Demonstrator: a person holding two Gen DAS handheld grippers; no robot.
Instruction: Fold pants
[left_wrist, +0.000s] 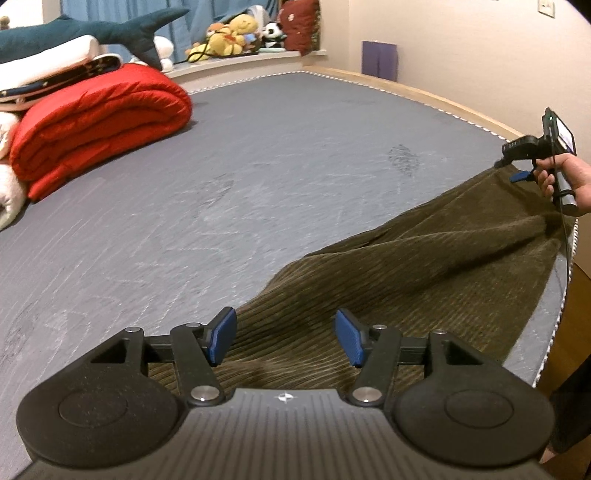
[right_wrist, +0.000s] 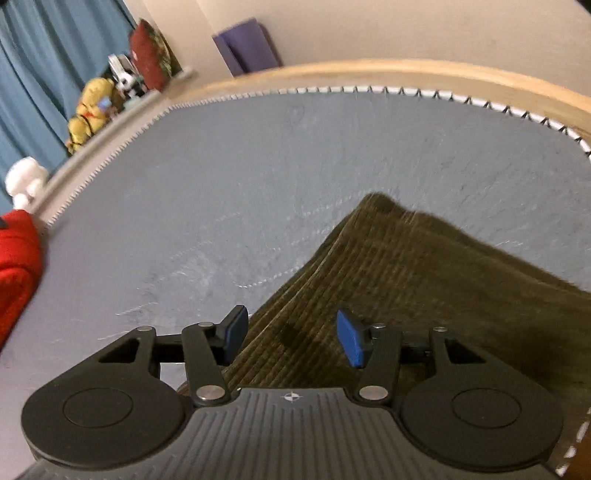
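The pants (left_wrist: 424, 266), olive-brown corduroy, lie on the grey bed (left_wrist: 258, 166) along its near right edge, spread in a long band with soft ridges and one raised fold running toward the far end. In the right wrist view the pants (right_wrist: 424, 280) rise to a peaked corner against the bed (right_wrist: 258, 177).

The left tongs (left_wrist: 286, 341) hang over the near end of the cloth, released, the blue pads (left_wrist: 223, 336) wide apart with corduroy showing between them; whether the pads touch the fabric is hard to tell from this angle. The right tongs (right_wrist: 291, 338) are likewise spread, one pad near the cloth's left edge and the other over the cloth, gripping nothing. Seen from the left wrist view, the right tongs (left_wrist: 515, 168) sit at the far end of the pants, held by the right hand (left_wrist: 561, 181), though that picture is too small to show the jaw gap.

Farther out, a folded red quilt (left_wrist: 99, 118) rests at the bed's far left, with white bedding (left_wrist: 48, 55) stacked on and behind it and a plush shark (left_wrist: 92, 33) on top. Soft toys (left_wrist: 236, 33) line a ledge before blue curtains (right_wrist: 44, 74). A wooden frame (right_wrist: 406, 74) rims the bed, and a purple mat (left_wrist: 379, 59) leans on the wall.
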